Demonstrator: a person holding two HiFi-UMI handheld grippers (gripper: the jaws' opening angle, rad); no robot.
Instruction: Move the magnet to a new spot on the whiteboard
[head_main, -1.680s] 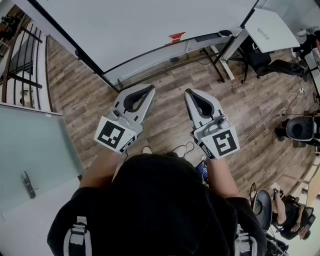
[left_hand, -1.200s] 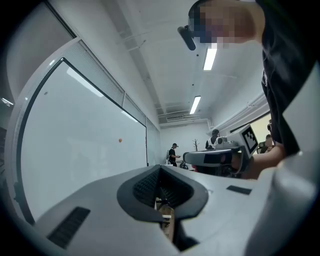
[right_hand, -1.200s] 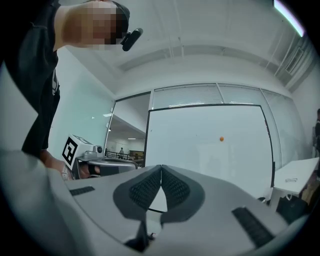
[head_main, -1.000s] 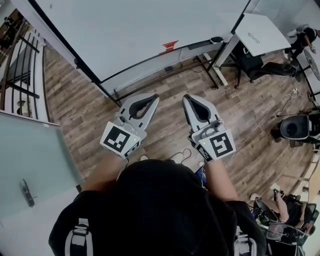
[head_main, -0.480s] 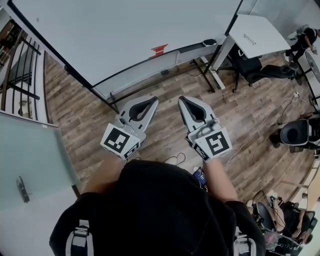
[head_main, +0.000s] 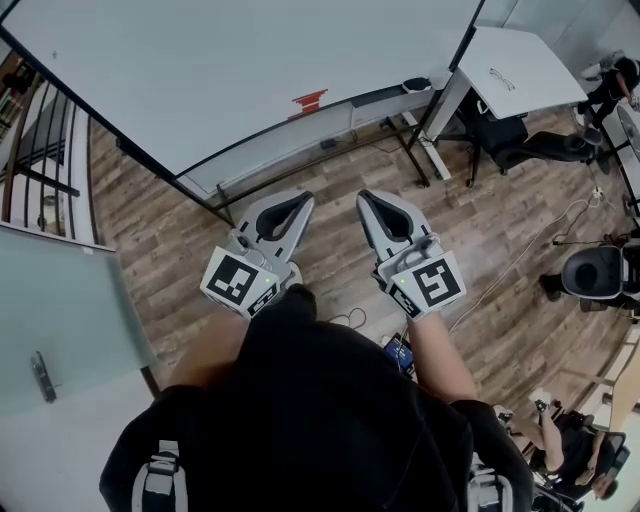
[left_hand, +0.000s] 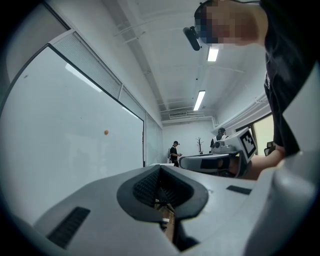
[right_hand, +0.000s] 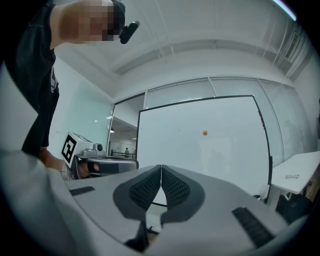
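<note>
Whiteboard (head_main: 250, 60): orange magnet (right_hand: 205, 132) on it | left tool (head_main: 306, 198) closed, empty | right tool (head_main: 362, 197) closed, empty

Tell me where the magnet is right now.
The small orange magnet sits alone on the whiteboard, in the board's upper middle in the right gripper view and at left in the left gripper view.

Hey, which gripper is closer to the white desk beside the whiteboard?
Right. In the head view the right gripper is down-left of the white desk; the left gripper lies farther left, on the right gripper's far side. Neither touches it.
</note>
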